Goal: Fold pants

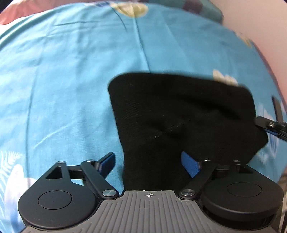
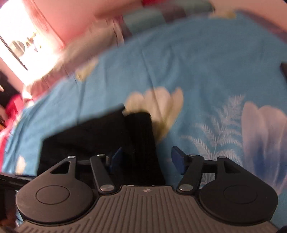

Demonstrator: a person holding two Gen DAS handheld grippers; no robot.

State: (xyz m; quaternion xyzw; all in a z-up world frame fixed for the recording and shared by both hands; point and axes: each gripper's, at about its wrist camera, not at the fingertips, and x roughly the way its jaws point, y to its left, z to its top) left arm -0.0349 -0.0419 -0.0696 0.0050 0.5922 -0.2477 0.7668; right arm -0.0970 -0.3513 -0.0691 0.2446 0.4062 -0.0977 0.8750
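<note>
The black pants (image 1: 179, 111) lie bunched in a folded heap on the blue flowered bedsheet (image 1: 62, 80). My left gripper (image 1: 148, 164) hovers over their near left edge. It is open, with its blue pads wide apart and dark cloth under the right pad only. In the left wrist view the tip of my right gripper (image 1: 269, 125) shows at the pants' right edge. In the blurred right wrist view my right gripper (image 2: 147, 159) is open. A strip of the pants (image 2: 141, 139) lies between its pads, close to the left pad, with a gap to the right one.
The bedsheet (image 2: 197, 62) spreads far beyond the pants, with white flower prints (image 2: 157, 102). A pink wall (image 2: 71, 16) and a bright window (image 2: 21, 44) lie past the bed's far left edge. Teal and dark pillows (image 1: 202, 9) sit at the far end.
</note>
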